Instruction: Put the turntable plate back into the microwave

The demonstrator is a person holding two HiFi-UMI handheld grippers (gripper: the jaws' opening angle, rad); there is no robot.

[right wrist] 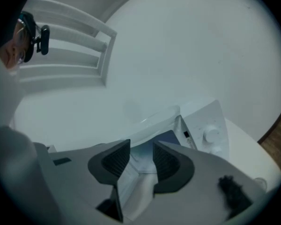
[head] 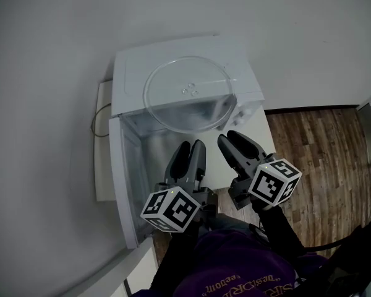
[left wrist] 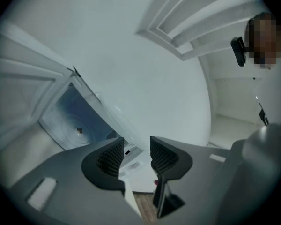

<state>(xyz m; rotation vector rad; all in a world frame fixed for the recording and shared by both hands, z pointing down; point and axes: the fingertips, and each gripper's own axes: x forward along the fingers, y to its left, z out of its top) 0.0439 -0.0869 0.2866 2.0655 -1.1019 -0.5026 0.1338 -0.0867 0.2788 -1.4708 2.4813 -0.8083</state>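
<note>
Jaws spread, pads bare: my left gripper (head: 191,146) and right gripper (head: 229,137) hover side by side at the mouth of the open microwave (head: 133,67), pinching nothing. Each gripper view shows only the white casing through the gap between its pads.

Just beyond the tips, the cavity (head: 154,159) stands open, with its door (head: 120,178) swung out to my left. The left gripper view looks in on the cavity floor and the small drive hub (left wrist: 79,131) at its centre. The clear glass turntable plate (head: 188,93) is not inside. It lies flat on the roof of the microwave, above my tips, its near rim jutting out over the opening.

The step in hand, as I judge it, is taking hold of that plate. I would do best to raise both grippers to the overhanging rim, one at each side, and close the pads squarely on the glass edge before lifting. Glass is slick and heavy, so a shallow or one-sided pinch could let it tip or slide. Once lifted, the plate should be kept level as it goes down and into the cavity, then settled centred over the hub, clear of the control knob (right wrist: 210,136) on my right.
</note>
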